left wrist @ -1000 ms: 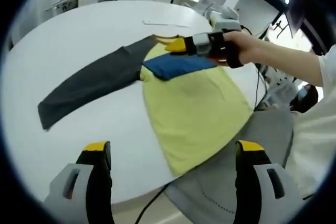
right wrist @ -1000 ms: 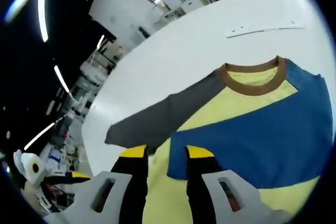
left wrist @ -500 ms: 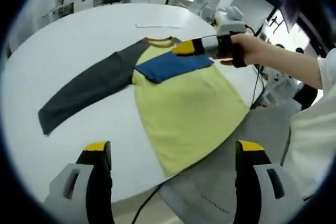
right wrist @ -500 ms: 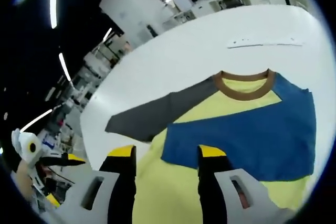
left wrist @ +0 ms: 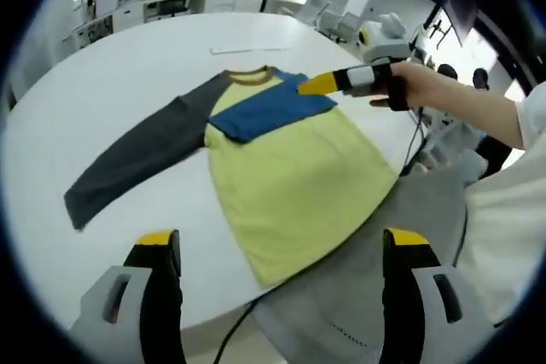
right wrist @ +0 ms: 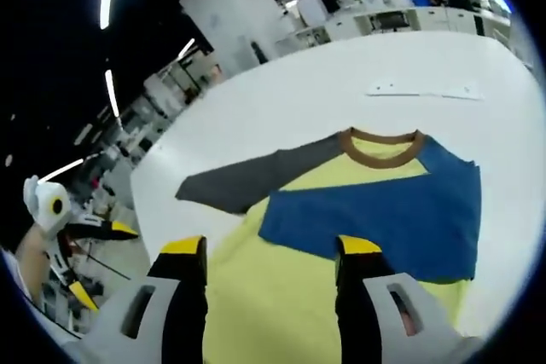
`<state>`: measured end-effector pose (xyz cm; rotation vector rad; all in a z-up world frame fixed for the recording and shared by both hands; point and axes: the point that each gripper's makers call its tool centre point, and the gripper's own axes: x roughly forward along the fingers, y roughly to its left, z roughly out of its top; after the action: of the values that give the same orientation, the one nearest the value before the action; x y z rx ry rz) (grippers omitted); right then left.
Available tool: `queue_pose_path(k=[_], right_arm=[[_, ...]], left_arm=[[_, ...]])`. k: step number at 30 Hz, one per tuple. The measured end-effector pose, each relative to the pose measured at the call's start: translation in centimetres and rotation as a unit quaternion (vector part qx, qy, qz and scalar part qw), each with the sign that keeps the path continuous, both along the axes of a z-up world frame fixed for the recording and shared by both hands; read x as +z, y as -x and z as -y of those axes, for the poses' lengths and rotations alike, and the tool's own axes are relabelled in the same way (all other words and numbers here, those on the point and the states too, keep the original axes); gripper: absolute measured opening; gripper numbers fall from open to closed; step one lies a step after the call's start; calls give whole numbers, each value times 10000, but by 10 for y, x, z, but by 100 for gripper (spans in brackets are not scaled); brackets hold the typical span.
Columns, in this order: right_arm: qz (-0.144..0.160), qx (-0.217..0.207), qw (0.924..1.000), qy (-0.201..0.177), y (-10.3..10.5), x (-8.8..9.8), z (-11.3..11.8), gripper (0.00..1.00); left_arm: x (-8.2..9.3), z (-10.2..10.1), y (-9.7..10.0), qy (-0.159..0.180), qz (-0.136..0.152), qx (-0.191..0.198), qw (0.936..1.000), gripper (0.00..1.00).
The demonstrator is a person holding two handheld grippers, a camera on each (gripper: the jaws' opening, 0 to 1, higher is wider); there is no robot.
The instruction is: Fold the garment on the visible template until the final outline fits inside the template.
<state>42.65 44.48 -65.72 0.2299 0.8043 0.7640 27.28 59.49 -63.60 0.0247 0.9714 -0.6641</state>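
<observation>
- Left gripper view: garment (left wrist: 281,168) lies flat on the white table (left wrist: 128,66), centre frame. Blue sleeve (left wrist: 269,110) is folded across the yellow chest, so one fold looks done; grey sleeve (left wrist: 136,155) is stretched out toward the left, not yet folded.
- No template outline that I can make out on the table.
- Left gripper (left wrist: 277,296): jaws wide apart, empty, at bottom of frame, well short of the hem. Reads as standing by.
- Right gripper (left wrist: 320,84) sits upper right of centre, just over the blue sleeve near the collar; from here I can't tell its jaw state.
- Right gripper view: right gripper (right wrist: 271,291) has jaws apart, nothing between them, above the yellow body (right wrist: 281,313); blue sleeve just ahead, collar (right wrist: 381,147) beyond.
- Likely next: grey sleeve.
</observation>
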Motion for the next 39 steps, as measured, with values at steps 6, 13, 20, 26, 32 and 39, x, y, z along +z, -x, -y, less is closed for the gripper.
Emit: queue_pose_path(k=[6, 13, 20, 26, 32, 39], right_arm=[[46, 19, 10000, 36, 11, 3, 13, 65], [190, -26, 9996, 193, 19, 8, 34, 69], [296, -82, 9993, 227, 28, 14, 55, 74], [272, -168, 9993, 215, 34, 15, 71, 77], [323, -139, 9991, 222, 44, 21, 82, 81], [363, -197, 9991, 111, 61, 36, 99, 84]], left_arm=[[5, 2, 5, -36, 43, -15, 10000, 95], [10, 5, 8, -64, 99, -21, 9999, 95], [14, 10, 11, -85, 130, -57, 9999, 95], [14, 9, 15, -109, 117, -52, 9999, 95], [13, 12, 19, -95, 78, -36, 9999, 95], [15, 14, 19, -96, 89, -3, 9999, 95]])
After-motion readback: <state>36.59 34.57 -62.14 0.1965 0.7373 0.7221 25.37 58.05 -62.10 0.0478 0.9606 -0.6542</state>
